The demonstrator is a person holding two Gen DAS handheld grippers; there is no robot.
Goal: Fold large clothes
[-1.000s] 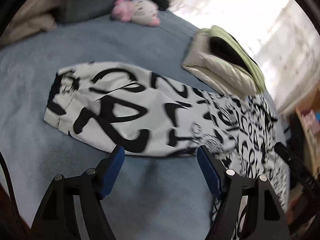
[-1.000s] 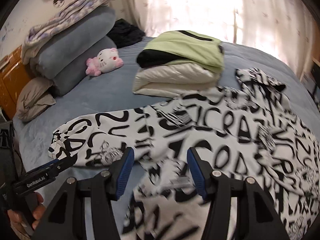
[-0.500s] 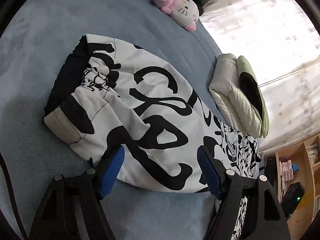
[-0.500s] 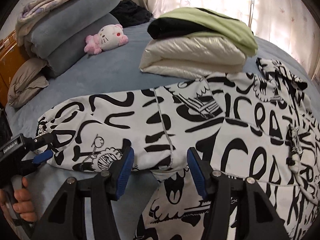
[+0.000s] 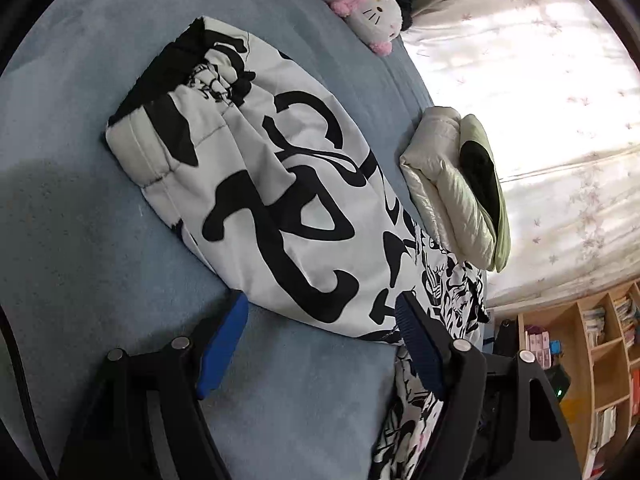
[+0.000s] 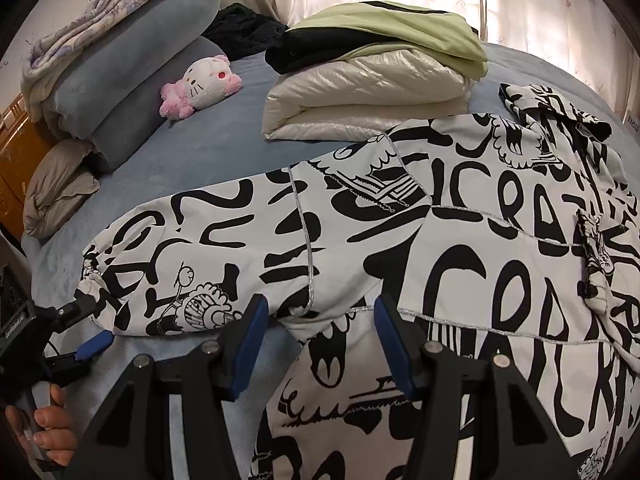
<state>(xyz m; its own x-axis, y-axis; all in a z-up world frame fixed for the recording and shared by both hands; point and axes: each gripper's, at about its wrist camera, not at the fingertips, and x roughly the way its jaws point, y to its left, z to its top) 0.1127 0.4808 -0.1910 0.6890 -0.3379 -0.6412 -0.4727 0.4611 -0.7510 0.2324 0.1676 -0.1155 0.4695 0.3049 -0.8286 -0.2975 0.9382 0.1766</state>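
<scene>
- The black-and-white printed jacket [image 6: 460, 240] lies spread flat on the blue bed [image 6: 208, 160], filling the centre and right of the right wrist frame; its sleeve [image 5: 280, 216] runs out toward the left
- In the left wrist frame the sleeve's long axis slants from the cuff [image 5: 156, 136] at upper left down to the lower right, across the claw's line of sight
- The left claw [image 5: 320, 340] has its jaws opening, well apart, nothing between them; the sleeve's lower edge lies just ahead of the blue pads [image 5: 224, 340], so this hand is nearer the sleeve's outer end
- The right claw [image 6: 316, 344] stands apart and empty, aimed at the underarm seam [image 6: 308, 308] where sleeve meets body
- Judgement: the fold likely turns on carrying the sleeve across its long axis onto the body at right
- The folded clothes pile [image 6: 372, 84] sits just beyond the jacket at upper centre
</scene>
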